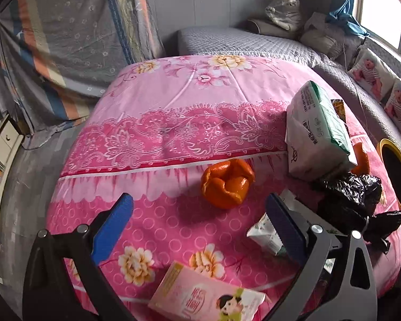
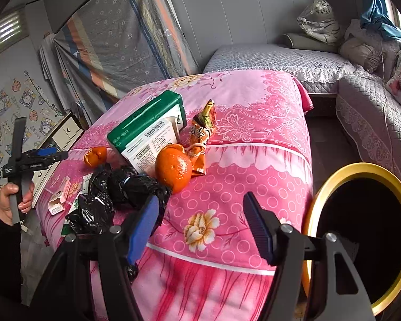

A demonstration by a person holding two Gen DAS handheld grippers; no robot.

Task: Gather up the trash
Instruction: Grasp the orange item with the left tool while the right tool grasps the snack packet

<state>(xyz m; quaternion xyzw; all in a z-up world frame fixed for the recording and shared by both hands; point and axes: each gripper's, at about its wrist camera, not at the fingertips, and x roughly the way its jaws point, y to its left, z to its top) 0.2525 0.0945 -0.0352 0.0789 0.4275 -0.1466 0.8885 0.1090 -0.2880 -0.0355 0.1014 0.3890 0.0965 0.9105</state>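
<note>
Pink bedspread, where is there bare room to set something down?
The pink bedspread is bare across its far half, beyond the orange peel. In the right wrist view, the patch between the orange and gold-rimmed bin is free. Around the black bag is crowded.

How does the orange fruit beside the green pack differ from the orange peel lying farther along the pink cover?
The orange fruit looks whole and round; the orange peel is an empty, opened-out shell. The fruit rests against the green pack and black bag; the peel lies alone on the pink cover. Both are bright orange.
</note>
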